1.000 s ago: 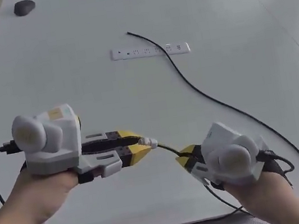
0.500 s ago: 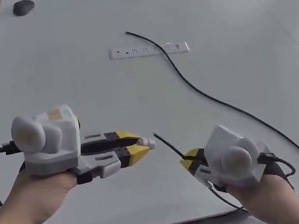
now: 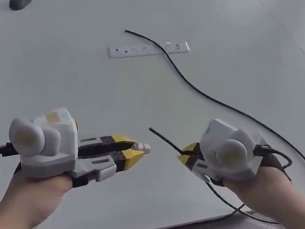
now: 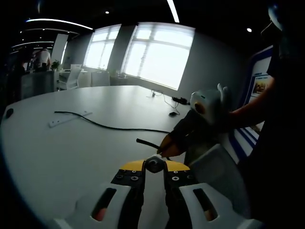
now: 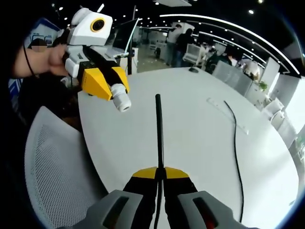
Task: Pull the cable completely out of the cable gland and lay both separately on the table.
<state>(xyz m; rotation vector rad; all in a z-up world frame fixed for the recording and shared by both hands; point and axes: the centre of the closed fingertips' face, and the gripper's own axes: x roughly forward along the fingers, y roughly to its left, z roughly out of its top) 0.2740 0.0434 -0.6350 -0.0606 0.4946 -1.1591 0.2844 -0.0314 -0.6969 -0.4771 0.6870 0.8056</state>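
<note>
My left gripper (image 3: 130,151) is shut on the small white cable gland (image 3: 143,148), which juts out past its yellow tips; in the left gripper view the gland (image 4: 153,163) sits between the jaws. To the right, my right gripper (image 3: 187,154) is shut on the black cable (image 3: 165,141). The cable's free end points up and left, clear of the gland with a small gap. In the right gripper view the cable (image 5: 158,129) stands straight up from the jaws, and the gland (image 5: 122,101) hangs to its left, apart from it. Both are held above the white table (image 3: 79,91).
A white power strip (image 3: 148,49) lies in the middle of the table. A long black cable (image 3: 214,102) runs from it to the near right edge and curves back under my right hand. A dark mouse (image 3: 19,1) sits at the far left corner.
The cable end has come out of the gland. One second ago it ran into the gland; now the two grippers hold them apart with a gap between.
</note>
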